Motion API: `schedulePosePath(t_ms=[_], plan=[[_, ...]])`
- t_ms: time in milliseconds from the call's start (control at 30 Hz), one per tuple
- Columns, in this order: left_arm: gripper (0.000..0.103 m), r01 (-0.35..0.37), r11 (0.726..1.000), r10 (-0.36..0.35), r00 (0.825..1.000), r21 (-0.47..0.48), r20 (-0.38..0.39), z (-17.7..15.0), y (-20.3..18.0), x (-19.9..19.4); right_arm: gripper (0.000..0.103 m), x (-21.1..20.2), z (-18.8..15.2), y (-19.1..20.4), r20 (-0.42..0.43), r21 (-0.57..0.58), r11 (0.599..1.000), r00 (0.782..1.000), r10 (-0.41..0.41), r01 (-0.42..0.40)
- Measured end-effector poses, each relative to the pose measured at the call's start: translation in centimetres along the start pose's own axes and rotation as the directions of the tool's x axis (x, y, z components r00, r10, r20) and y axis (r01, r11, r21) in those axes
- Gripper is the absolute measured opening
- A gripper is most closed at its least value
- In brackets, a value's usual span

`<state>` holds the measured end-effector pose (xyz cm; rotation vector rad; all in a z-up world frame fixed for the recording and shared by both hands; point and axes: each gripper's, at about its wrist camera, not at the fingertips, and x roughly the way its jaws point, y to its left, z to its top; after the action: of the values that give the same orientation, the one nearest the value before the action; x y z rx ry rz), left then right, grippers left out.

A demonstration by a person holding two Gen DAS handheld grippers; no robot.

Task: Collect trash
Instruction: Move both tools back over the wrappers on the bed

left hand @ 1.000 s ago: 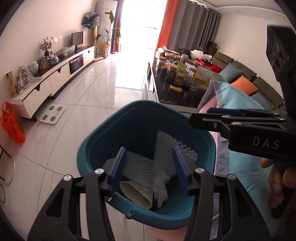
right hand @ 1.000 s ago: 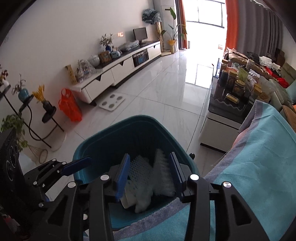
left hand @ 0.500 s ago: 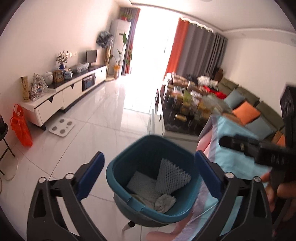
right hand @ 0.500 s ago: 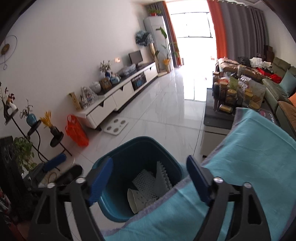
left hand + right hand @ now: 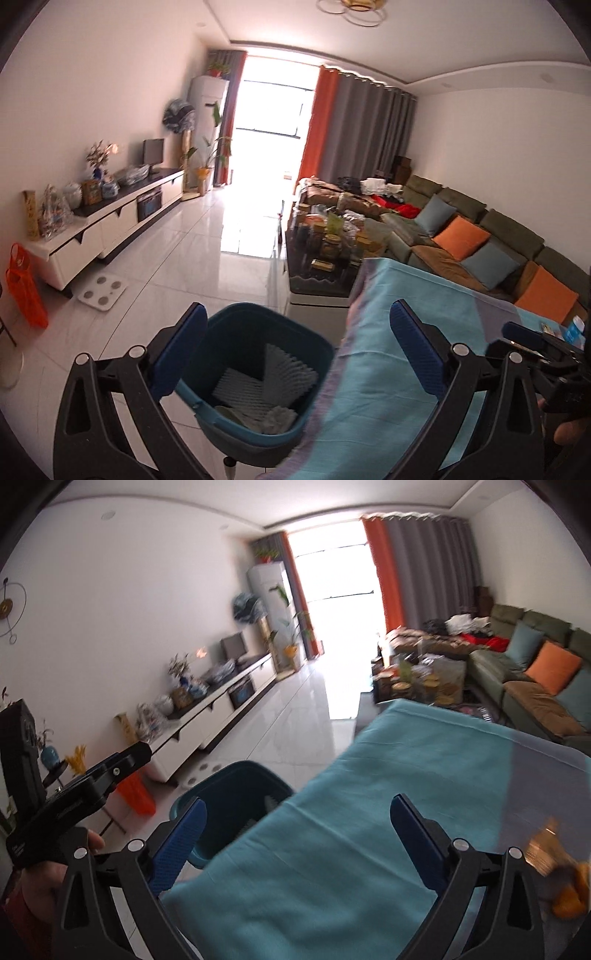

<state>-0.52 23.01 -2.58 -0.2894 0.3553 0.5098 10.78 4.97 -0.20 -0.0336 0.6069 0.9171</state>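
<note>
A teal bin (image 5: 221, 332) stands on the floor beside the table with the teal cloth (image 5: 388, 369). Inside it lie grey foam mesh sheets (image 5: 280, 373) and a crumpled tissue (image 5: 277, 417). My left gripper (image 5: 297, 332) hangs above and behind the bin, open wide and empty. My right gripper (image 5: 299, 827) is over the cloth (image 5: 369, 812), its jaws opening with nothing between them. The bin (image 5: 236, 786) shows to its left, partly hidden by the cloth. Blurred orange and golden scraps (image 5: 569, 893) lie on the table at the right edge.
A white TV cabinet (image 5: 110, 229) runs along the left wall, with an orange bag (image 5: 26, 288) and a white floor scale (image 5: 101, 290) near it. A dark coffee table (image 5: 321, 258) crowded with jars stands ahead. A green sofa (image 5: 480, 236) with cushions is at the right.
Both grippers opened and let the foam mesh drop into the bin. Both then drew back and rose; the right one swung right over the cloth.
</note>
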Motion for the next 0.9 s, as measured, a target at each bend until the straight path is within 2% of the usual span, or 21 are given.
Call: schedulePosePath(t_ms=[233,433,567,900], plan=[[0.097,0.117,0.988,-0.120,0.993,0.096,0.021,-0.4,-6.4,-1.5,0.096,-6.1,-2.8,-2.8,0.103,0.012,0.990,0.984,-0.143,0.142],[0.097,0.233,0.960,-0.236,0.972,0.154,0.004,-1.4,-11.2,-2.6,0.096,-10.4,-4.9,-5.4,0.147,0.066,0.966,0.956,-0.256,0.249],[0.097,0.303,0.936,-0.304,0.952,0.178,-0.022,-2.5,-14.2,-3.0,0.096,-13.0,-6.3,-6.3,0.180,0.094,0.949,0.933,-0.313,0.300],[0.097,0.456,0.851,-0.450,0.889,0.260,-0.085,-5.3,-20.4,-5.1,0.096,-17.6,-9.4,-7.7,0.213,0.165,0.892,0.868,-0.448,0.420]])
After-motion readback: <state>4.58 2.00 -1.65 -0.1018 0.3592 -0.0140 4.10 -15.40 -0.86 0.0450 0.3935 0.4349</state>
